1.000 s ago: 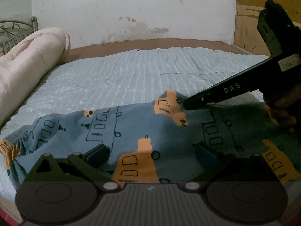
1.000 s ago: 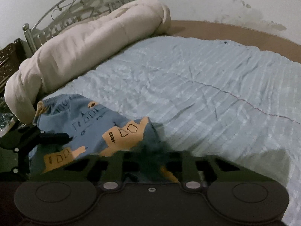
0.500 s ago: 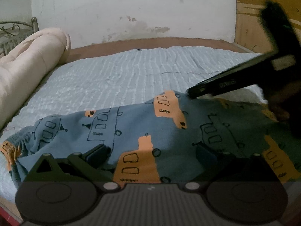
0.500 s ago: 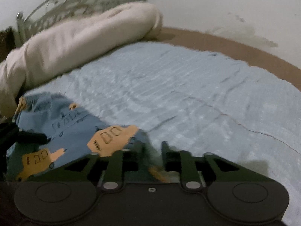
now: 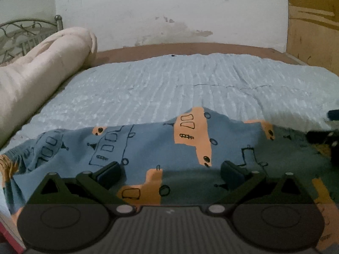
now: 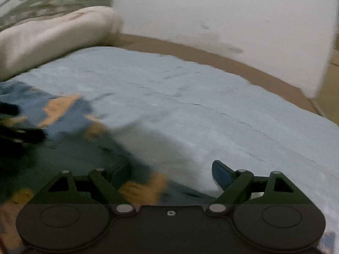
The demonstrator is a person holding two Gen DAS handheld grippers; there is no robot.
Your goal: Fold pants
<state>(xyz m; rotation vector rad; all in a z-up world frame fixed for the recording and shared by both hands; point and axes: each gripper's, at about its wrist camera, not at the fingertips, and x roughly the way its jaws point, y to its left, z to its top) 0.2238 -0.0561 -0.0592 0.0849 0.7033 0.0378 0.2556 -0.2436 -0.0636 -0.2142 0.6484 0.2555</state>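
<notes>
The blue pants [image 5: 148, 146] with orange and outlined vehicle prints lie flat along the near edge of the bed, waistband at the far left. My left gripper [image 5: 169, 172] is open and empty, just above the cloth. My right gripper [image 6: 171, 172] is open and empty over the pants' right end [image 6: 63, 139], which looks blurred in the right wrist view. A dark part of the right gripper shows at the right edge of the left wrist view [image 5: 324, 136].
The pants rest on a light blue ribbed bedspread [image 5: 190, 84]. A rolled cream duvet [image 5: 38, 69] lies along the left by the metal headboard [image 5: 19, 29]. A brown bed frame and white wall are behind. A wooden panel [image 5: 313, 21] stands at the right.
My right gripper has opened, let go of the pants' fold and pulled back to the right. The raised fold has dropped onto the bed. The left gripper has stayed in place.
</notes>
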